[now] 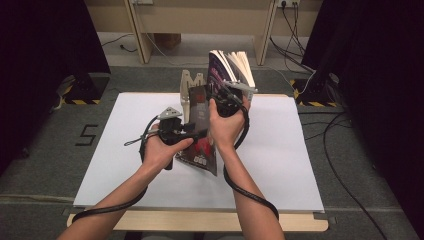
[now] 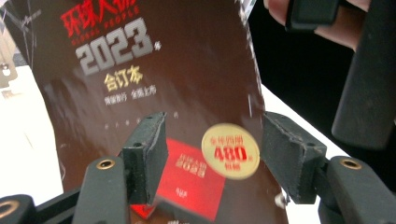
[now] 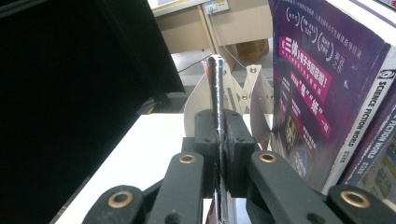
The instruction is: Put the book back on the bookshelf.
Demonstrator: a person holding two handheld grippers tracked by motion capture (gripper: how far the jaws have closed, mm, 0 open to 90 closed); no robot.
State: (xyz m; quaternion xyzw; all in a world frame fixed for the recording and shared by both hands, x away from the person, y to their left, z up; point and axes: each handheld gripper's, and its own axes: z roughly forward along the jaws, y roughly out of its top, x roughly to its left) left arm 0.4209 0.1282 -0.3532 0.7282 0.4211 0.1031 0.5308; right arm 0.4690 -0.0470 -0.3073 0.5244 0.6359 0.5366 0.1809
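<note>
A dark magazine [image 1: 201, 135] with red and white print is held upright and tilted over the white table top [image 1: 280, 150]. My right gripper [image 1: 214, 98] is shut on its upper edge. In the right gripper view the magazine [image 3: 215, 88] shows edge-on, pinched between the pads of that gripper [image 3: 222, 135]. My left gripper [image 1: 192, 131] sits at the magazine's left side, lower down. In the left gripper view its jaws [image 2: 212, 140] stand open in front of the cover [image 2: 154, 70], with the pads not pressing on it.
Several books [image 1: 231, 67] stand upright at the table's back edge; the nearest has a purple cover [image 3: 317, 84]. A white metal book rack [image 1: 187, 85] stands left of them. Black curtains flank the table, and cables lie on the floor at the right.
</note>
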